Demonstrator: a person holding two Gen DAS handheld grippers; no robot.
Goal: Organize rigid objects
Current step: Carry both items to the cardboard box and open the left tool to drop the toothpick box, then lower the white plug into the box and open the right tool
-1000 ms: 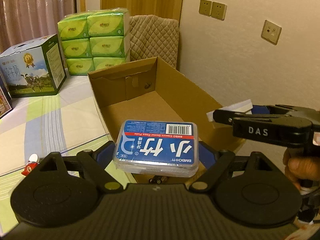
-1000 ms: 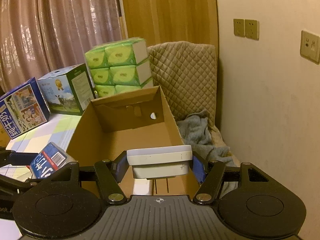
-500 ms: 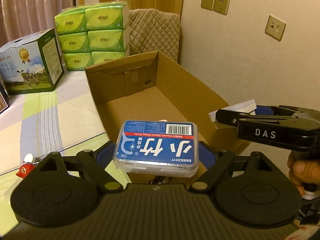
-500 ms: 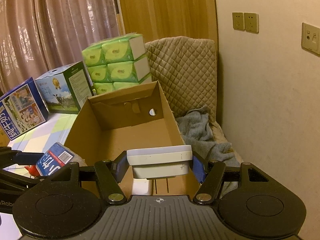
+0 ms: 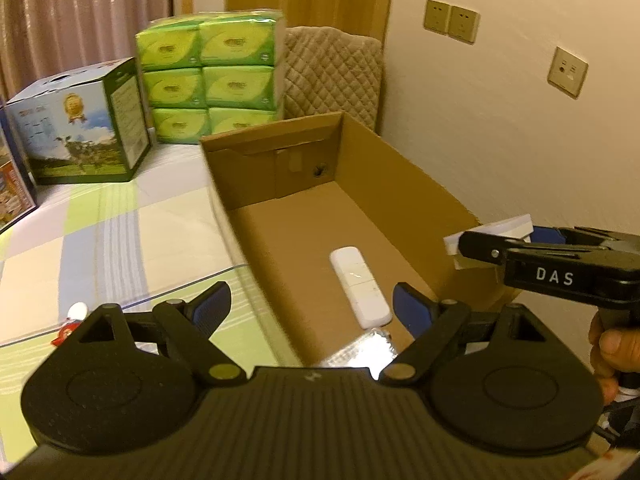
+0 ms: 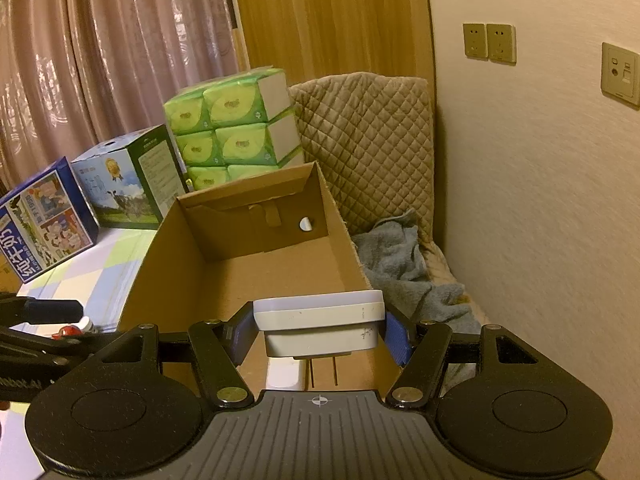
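Observation:
My left gripper [image 5: 312, 304] is open and empty over the near end of the open cardboard box [image 5: 400, 196]. On the box floor lies a slim white device [image 5: 360, 286]. Just below my fingers a shiny clear-wrapped edge [image 5: 360, 350] shows; I cannot tell what it belongs to. My right gripper [image 6: 320, 328] is shut on a white plug adapter [image 6: 320, 320], prongs down, over the box's [image 6: 168, 248] near end. In the left wrist view that gripper [image 5: 480, 244] reaches in from the right, held by a hand [image 5: 612, 348].
A green tissue pack stack [image 5: 208, 80] and a milk carton box [image 5: 80, 120] stand behind the cardboard box. A blue printed box [image 6: 40, 220] is at far left. A small red-and-white item [image 5: 74, 320] lies on the checked tablecloth. A quilted chair [image 6: 368, 140] with a grey towel [image 6: 404, 264] is right of the box.
The blue floss box that sat between my left fingers is gone from them, and the white device on the box floor is now uncovered. The right gripper still holds the adapter in place.

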